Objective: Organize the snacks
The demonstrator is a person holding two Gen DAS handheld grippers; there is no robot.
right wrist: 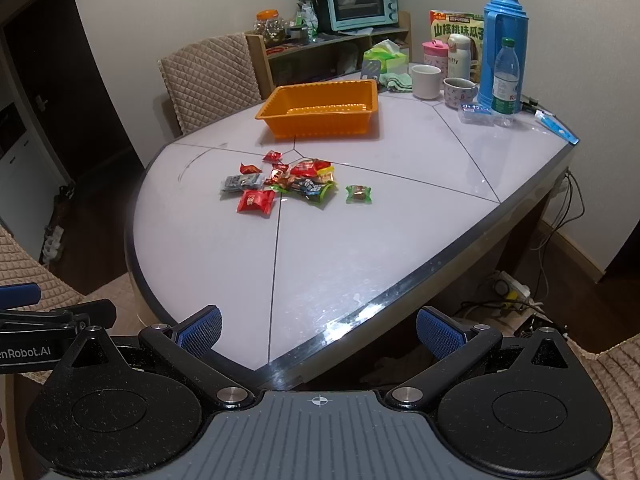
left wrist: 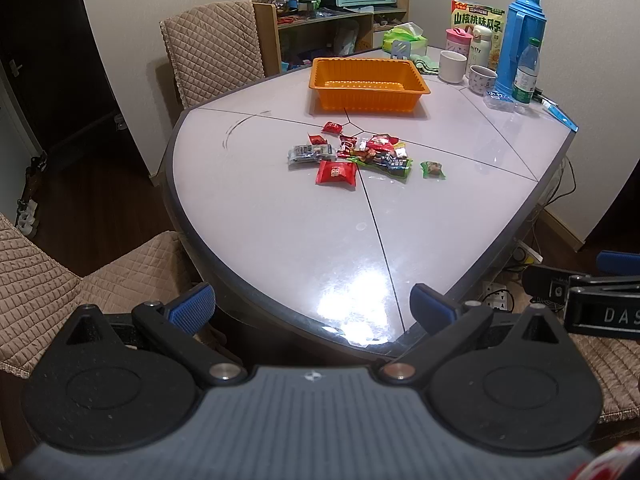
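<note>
Orange tray, empty, beyond snack pile; each hand-held gripper spread, holding nothing. Advice: pinch outlying wrappers first.

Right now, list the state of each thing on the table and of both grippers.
Left gripper: open, empty, held back at the table's near edge.
Right gripper: open, empty, also at the near edge.
Orange tray: upright, empty.
Snack pile: loose on the table, outside the tray.
Green candy: apart from the pile.
Water bottle: upright, capped.
White cup: upright.
</note>
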